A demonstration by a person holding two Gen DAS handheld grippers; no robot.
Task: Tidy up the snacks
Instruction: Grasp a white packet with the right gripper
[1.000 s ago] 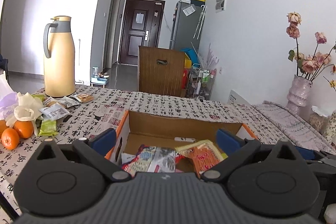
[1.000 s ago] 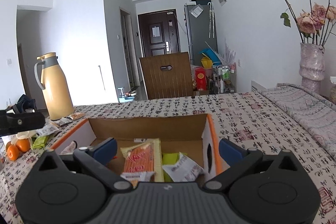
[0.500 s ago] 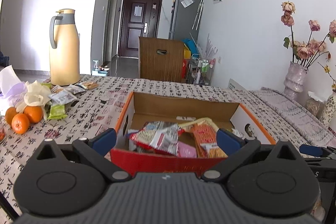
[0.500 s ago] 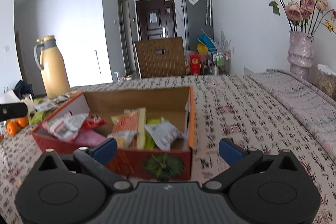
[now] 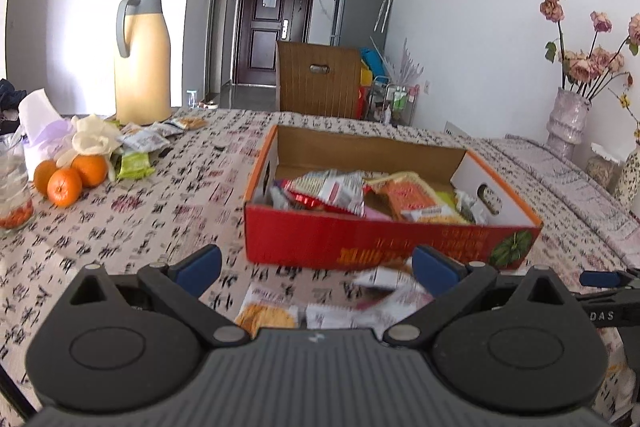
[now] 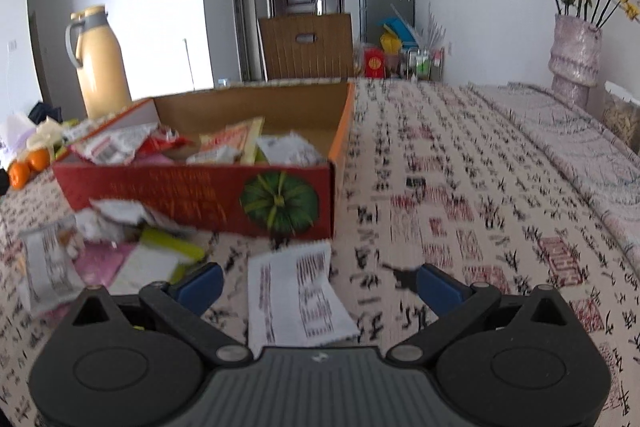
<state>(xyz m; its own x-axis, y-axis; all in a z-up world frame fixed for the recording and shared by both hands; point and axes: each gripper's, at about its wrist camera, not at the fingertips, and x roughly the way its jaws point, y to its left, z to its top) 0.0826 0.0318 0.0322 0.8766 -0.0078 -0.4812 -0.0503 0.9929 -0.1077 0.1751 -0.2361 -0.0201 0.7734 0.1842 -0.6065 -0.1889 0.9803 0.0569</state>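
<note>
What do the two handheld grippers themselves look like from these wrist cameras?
Both match: the left gripper and right gripper have a dark grey ribbed body, two round black housings, black linkage arms with silver pivot pins, and blue finger pads. White lettering reading "DAS" shows on the right gripper's side in the left view.

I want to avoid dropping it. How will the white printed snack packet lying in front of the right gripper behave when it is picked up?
The white printed packet lies flat and thin on the tablecloth, so it is probably light and floppy. Its film looks smooth, perhaps slippery. The right gripper stands open around it.
</note>
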